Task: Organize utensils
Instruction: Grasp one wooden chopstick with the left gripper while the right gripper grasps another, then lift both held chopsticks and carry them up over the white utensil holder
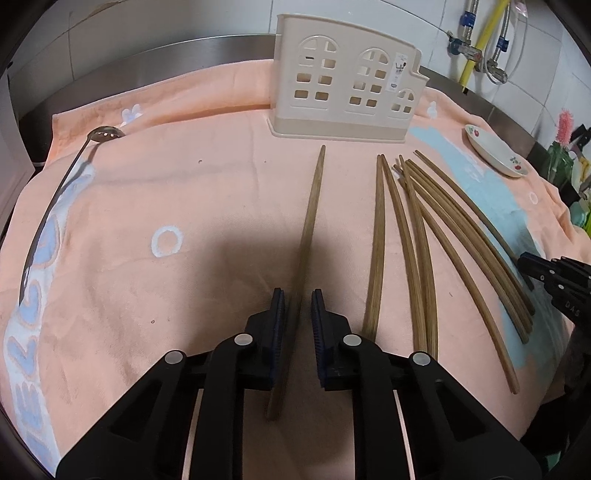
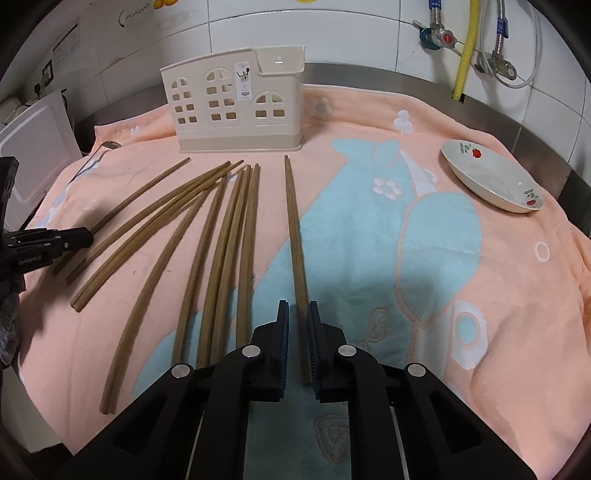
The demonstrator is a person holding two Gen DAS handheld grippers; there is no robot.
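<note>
Where a peach towel (image 2: 498,295) with pale blue figures covers the steel counter (image 1: 207,55), white wall tiles (image 2: 351,29) rise behind, carrying valves and a yellow hose (image 2: 466,48). Left gripper (image 1: 297,304) has its jaws slightly apart either side of one chopstick (image 1: 314,206); contact cannot be told. Right gripper (image 2: 298,314) likewise straddles another chopstick (image 2: 293,221), its right pad touching. Loose chopsticks (image 2: 207,229) fan out between them. A cream house-shaped holder (image 2: 236,110) stands at the back, a flowered dish (image 2: 491,177) to the right, a slotted ladle (image 1: 59,184) to the left
</note>
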